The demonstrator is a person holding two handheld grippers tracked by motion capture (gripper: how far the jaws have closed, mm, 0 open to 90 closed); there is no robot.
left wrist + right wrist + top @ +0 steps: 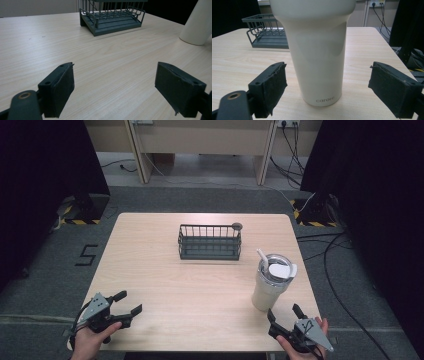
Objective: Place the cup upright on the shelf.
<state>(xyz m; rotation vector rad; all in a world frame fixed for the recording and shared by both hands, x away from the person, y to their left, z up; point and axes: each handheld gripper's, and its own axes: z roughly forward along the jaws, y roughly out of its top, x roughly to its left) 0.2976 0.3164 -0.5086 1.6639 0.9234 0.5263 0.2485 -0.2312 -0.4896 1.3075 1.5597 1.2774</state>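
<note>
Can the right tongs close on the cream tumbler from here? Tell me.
Probably yes. The right tongs are open, and the cream tumbler stands upright straight ahead between the jaws with bare table around it; nothing blocks the approach.

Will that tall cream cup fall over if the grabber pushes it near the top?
Probably. The tumbler is tall and narrows toward its base, so a high push could tip it. Its glossy side looks slippery, so the open right gripper may need a firm squeeze. The lid and straw add weight up high.

Grey carpet floor point(160, 200), black curtains point(40, 170), trailing cables point(335, 270)
</note>
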